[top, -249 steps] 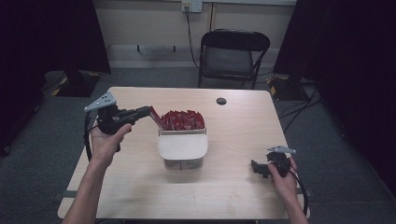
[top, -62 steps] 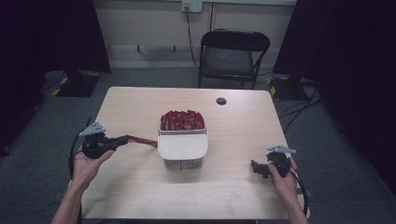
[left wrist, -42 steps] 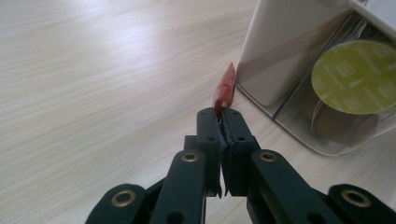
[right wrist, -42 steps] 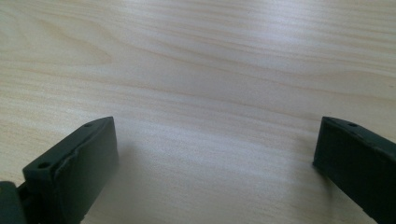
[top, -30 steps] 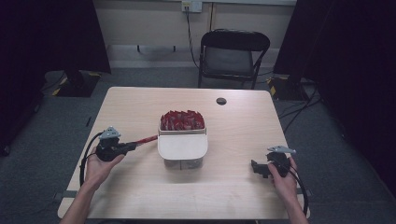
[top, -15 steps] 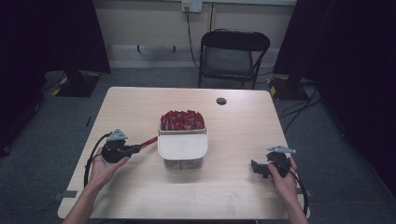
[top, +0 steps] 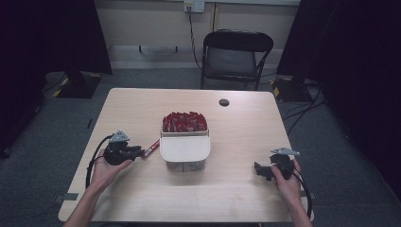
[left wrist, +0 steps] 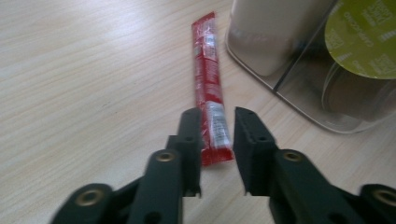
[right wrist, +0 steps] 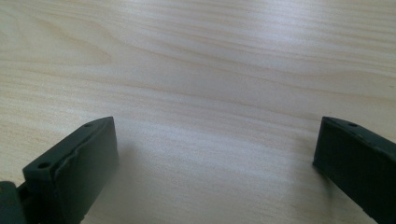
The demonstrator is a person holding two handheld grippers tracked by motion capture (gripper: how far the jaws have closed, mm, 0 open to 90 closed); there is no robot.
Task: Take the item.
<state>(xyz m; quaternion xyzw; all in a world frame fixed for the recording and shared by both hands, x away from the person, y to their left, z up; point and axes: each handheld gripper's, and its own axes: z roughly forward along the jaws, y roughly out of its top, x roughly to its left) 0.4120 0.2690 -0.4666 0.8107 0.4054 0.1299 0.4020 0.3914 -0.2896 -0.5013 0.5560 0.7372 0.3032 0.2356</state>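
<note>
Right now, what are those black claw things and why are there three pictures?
A person sits at a light wooden table and holds a tool in each hand. Each tool is a hand-held gripper with two black jaws.

One picture comes from a camera up high. The other two come from small cameras riding on the tools.

The left hand-held gripper has its jaws slightly apart on either side of a long red packet lying flat on the table. The right hand-held gripper is wide open, with nothing between its jaws.

In the middle stands a white and clear plastic container with more red packets in its back part.
</note>
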